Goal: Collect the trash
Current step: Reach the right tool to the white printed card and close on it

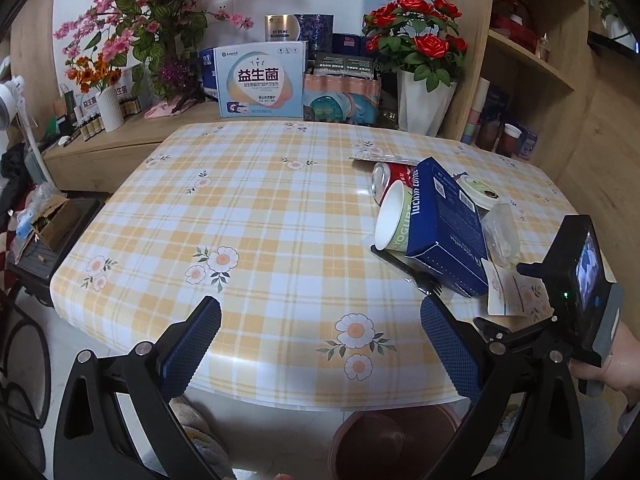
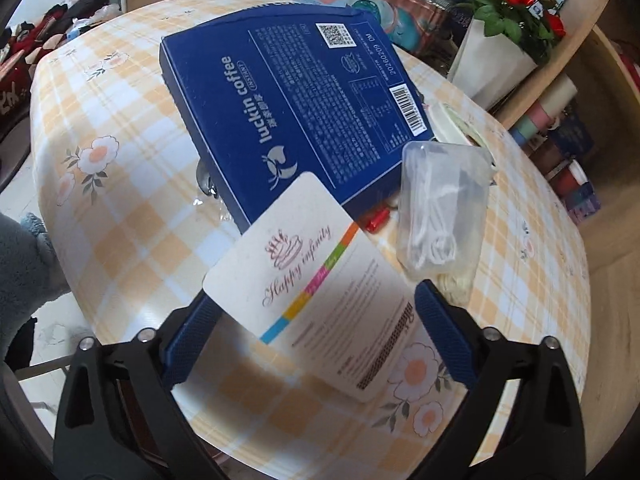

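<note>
A pile of trash lies on the checked table [image 1: 248,216] at the right: a blue luckin coffee box [image 1: 448,224], a white yogurt cup [image 1: 394,220] on its side, a red can [image 1: 390,176], a clear plastic box [image 1: 500,232] and a white card [image 1: 508,292]. My left gripper [image 1: 320,344] is open and empty over the table's near edge, left of the pile. In the right wrist view my right gripper [image 2: 316,340] is open with the white card [image 2: 316,284] between its fingers. The coffee box [image 2: 304,108] and the clear plastic box [image 2: 440,208] lie just beyond.
A brown bin [image 1: 392,440] stands on the floor under the table's near edge. Flower vases [image 1: 424,100], boxes and bottles crowd the wooden counter behind the table. Wooden shelves [image 1: 532,72] rise at the right. A black cart with clutter [image 1: 44,240] stands at the left.
</note>
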A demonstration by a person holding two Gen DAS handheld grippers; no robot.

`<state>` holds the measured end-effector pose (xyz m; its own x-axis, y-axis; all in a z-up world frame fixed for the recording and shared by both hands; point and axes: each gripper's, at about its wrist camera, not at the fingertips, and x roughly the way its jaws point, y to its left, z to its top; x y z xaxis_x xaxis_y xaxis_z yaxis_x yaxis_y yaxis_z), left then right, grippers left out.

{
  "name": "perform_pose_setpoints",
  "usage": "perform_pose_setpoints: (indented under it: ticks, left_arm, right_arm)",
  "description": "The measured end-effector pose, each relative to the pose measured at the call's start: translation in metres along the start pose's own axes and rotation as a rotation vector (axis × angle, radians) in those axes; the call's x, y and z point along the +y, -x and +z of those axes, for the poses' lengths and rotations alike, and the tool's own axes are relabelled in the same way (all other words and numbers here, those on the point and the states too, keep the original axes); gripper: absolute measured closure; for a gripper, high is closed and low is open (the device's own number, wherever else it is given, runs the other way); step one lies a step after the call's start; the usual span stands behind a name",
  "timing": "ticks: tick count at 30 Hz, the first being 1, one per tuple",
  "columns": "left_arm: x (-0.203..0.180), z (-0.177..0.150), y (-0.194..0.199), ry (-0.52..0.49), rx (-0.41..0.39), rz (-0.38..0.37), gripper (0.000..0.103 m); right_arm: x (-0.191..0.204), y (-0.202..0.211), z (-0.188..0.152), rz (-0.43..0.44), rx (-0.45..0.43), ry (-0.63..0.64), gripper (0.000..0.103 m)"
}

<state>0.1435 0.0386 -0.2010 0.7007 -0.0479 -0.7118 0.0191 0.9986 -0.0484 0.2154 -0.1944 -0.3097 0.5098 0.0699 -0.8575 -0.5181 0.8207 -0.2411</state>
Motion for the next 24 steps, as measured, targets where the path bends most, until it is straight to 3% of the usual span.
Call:
perform_pose_setpoints:
  ticks: [5, 9, 12, 17, 24]
  left_arm:
    - [0.001, -0.003, 0.000, 0.011, 0.001, -0.011, 0.005]
    - [-0.002, -0.005, 0.000, 0.010, 0.004, -0.016, 0.005]
    - [-0.005, -0.005, 0.003, 0.003, -0.001, -0.023, 0.005]
    - [-0.007, -0.005, 0.008, 0.001, -0.013, -0.030, 0.005]
    - [-0.011, -0.008, 0.014, -0.009, -0.019, -0.043, 0.005]
  right_arm:
    - [-0.014, -0.002, -0.004, 0.064, 0.013, -0.079, 0.025]
    - [-0.023, -0.001, -0.009, 0.065, 0.013, -0.123, 0.031]
    - [-0.027, 0.004, -0.013, 0.064, 0.020, -0.144, 0.044]
    - [-0.045, 0.024, -0.025, 0.116, -0.026, -0.270, 0.066]
    - [-0.072, 0.054, -0.046, 0.163, -0.115, -0.484, 0.082]
